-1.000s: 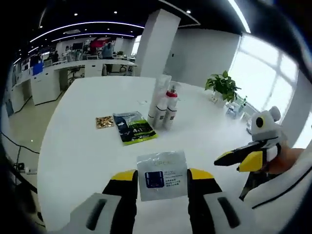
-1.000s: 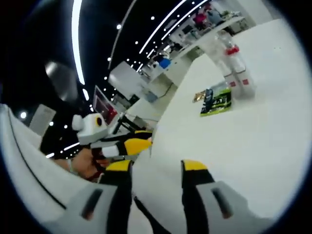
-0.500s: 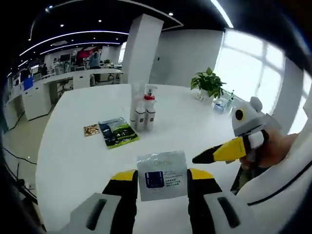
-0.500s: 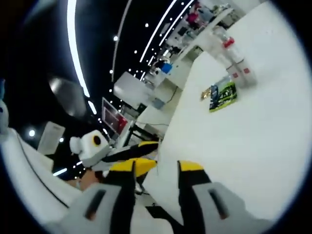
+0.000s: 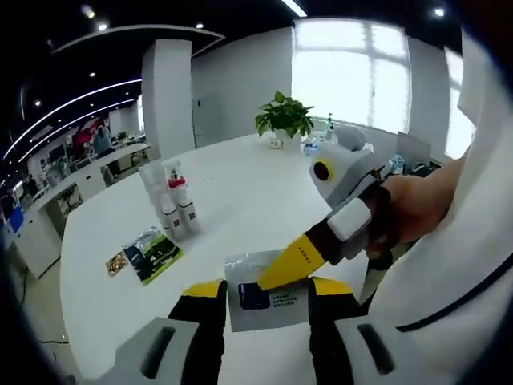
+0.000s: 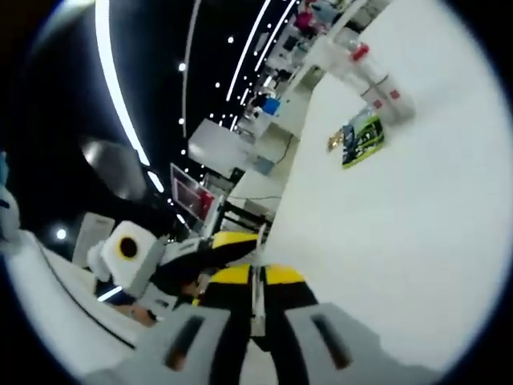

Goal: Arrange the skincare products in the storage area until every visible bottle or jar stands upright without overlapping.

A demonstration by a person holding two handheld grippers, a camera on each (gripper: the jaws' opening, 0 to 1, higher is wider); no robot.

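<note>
A white sachet [image 5: 269, 298] with a blue label sits between the yellow-tipped jaws of my left gripper [image 5: 268, 287], which is shut on it. My right gripper [image 5: 282, 269] comes in from the right, held by a hand [image 5: 409, 210], its yellow tip on the sachet's upper edge. In the right gripper view its jaws [image 6: 255, 277] are shut on the sachet's thin edge [image 6: 256, 301]. Three bottles [image 5: 171, 200], one with a red collar, stand upright together far off on the white table [image 5: 240, 192]. They appear again as the bottles [image 6: 370, 70] at the top.
A green packet [image 5: 152, 253] and a small gold packet [image 5: 116, 263] lie flat near the bottles. A potted plant [image 5: 283, 119] and small items stand at the table's far side. The green packet [image 6: 361, 136] lies on the table's white top [image 6: 417, 208].
My right gripper has moved in to the sachet and shut on its edge. Both views have swung, so the bottles and packets sit further left and smaller.
</note>
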